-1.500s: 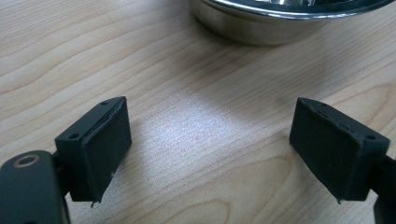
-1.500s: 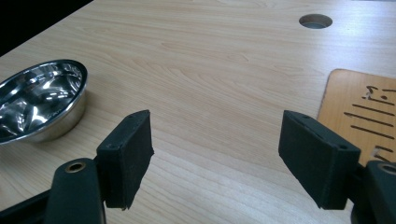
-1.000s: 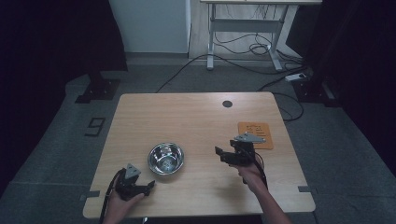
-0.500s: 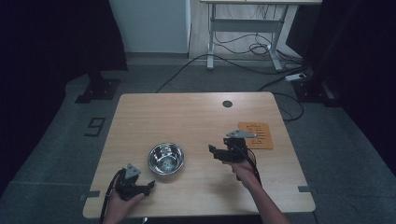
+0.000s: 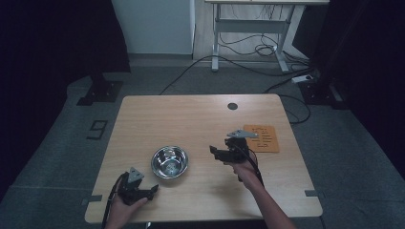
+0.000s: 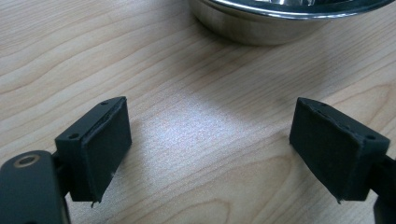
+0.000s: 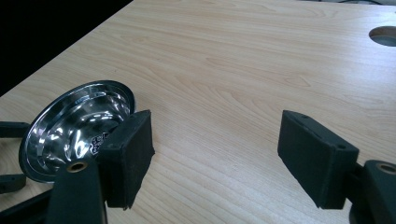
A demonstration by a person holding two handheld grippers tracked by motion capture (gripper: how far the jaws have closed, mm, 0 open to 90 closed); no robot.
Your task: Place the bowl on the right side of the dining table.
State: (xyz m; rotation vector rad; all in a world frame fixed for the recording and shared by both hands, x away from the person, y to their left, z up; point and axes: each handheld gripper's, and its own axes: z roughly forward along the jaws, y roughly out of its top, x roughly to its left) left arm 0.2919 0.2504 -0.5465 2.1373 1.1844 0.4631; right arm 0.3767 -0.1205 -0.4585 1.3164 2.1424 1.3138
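The steel bowl [image 5: 169, 161] sits on the wooden bench [image 5: 191, 119] a little left of centre in the high view, in the lower half of the frame. The left tongs [image 5: 152, 189] rest low on the bench at the lower left of that picture, just below and left of the bowl and clearly the nearer pair. The right tongs [image 5: 212, 151] hover to the right of the bowl at about its height in the frame, pointing left toward it, with bare wood between.

In the left gripper view the left tongs [image 6: 210, 149] stand wide open with nothing between them, and the bowl's side wall [image 6: 280, 23] runs across the top of the frame, straight ahead and slightly right of their middle line. In the right gripper view the right tongs [image 7: 215, 154] are likewise spread wide and empty; the bowl [image 7: 79, 126] lies at the lower left, beside and partly behind the left-hand jaw, so it is off to that side, not between the jaws. Being round, the bowl has no long axis; a grasp would likely have to take its rim.

The left gripper view cuts off the bowl's rim and inside. The right gripper view shows the inside as reflections and a small dark mark I cannot read. An orange card [image 5: 261, 138] lies at the right of the high view, its print too small to make out.
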